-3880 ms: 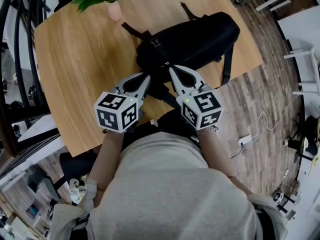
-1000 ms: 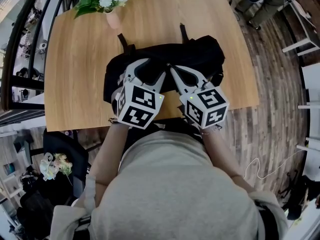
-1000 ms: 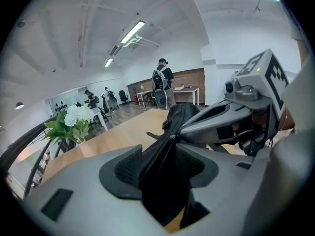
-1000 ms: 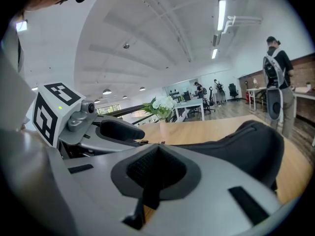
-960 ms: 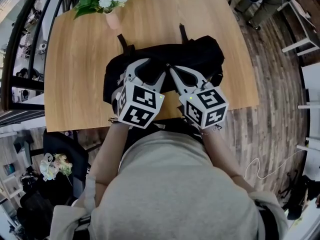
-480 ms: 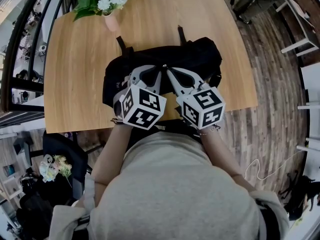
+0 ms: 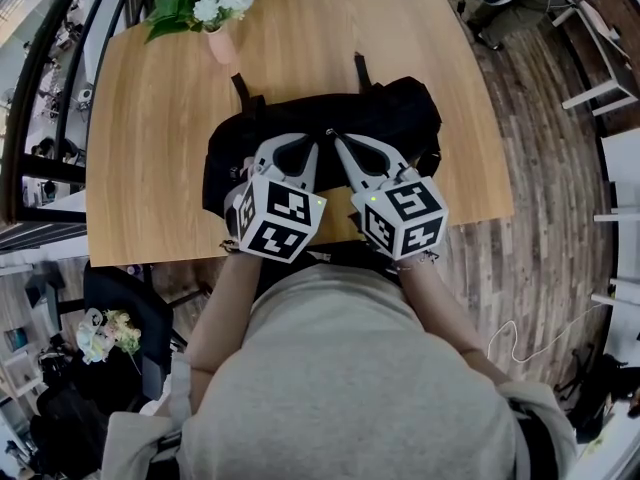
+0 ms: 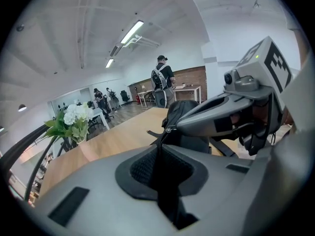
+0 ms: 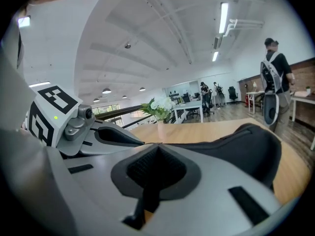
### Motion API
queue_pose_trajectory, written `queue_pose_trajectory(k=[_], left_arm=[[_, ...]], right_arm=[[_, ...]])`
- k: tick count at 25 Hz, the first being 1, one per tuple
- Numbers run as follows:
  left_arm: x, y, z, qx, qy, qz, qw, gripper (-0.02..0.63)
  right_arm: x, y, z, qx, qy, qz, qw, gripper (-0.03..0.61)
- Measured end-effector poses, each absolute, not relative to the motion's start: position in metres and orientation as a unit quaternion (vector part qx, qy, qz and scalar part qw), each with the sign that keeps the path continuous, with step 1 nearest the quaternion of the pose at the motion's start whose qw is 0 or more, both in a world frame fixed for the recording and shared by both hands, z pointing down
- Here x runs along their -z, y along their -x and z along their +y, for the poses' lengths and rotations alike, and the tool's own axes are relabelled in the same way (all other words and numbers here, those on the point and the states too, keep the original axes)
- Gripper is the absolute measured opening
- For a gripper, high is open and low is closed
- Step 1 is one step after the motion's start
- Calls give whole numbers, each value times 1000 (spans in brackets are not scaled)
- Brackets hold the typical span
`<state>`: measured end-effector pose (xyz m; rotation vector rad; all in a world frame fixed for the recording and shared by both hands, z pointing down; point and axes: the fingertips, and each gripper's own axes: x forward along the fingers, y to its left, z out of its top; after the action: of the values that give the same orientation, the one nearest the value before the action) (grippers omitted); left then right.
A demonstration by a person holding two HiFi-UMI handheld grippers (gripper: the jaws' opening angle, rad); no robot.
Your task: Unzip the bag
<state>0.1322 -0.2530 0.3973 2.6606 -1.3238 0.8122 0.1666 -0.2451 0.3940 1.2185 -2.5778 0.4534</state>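
**Q:** Where is the bag?

**A:** The black bag (image 7: 400,113) lies across the wooden table (image 7: 150,128), close to the edge nearest me. Two of its straps point towards the far side. A vase of flowers (image 7: 222,40) stands at the far left corner, apart from the bag.

**Q:** State of your left gripper?

**A:** My left gripper (image 8: 160,145) has its jaws pressed together, with no gap at the tips. A narrow strip of the bag's dark fabric is pinched there, on top of the bag. The zip line runs upward from that point.

**Q:** And the right?

**A:** My right gripper (image 9: 157,145) also has its jaws brought together. In the left gripper view its tips sit on a small silvery zip pull (image 8: 169,128), at the upper end of that zip line. The right gripper view does not show the pull itself.

**Q:** How do the two tools stand to each other?

**A:** The tips almost touch at the middle of the bag's top. The bodies spread apart towards me in a V.

**Q:** Is the zip open?

**A:** I cannot tell.
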Motion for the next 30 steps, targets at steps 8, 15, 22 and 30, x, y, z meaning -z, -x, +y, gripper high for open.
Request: queue_pose_trajectory(k=[8,15,22,30], left_arm=[[-398,-130,-256,-251,-860,-441,49,41],[-396,-127,-257,-241,-854,-458,61,41],[-395,-125,-260,-238,-849,-465,72,41],[-398,-125,-264,-229,-844,-478,81,41]], right_arm=[[-395,-192,-254,-167,-441,-874,115,9],[-392,-216,-263,-168,-465,-863,105,9],[-393,-236,-272,-169,-470,-860,106,9],[-390,-260,-281,-167,-485,-851,109,9]])
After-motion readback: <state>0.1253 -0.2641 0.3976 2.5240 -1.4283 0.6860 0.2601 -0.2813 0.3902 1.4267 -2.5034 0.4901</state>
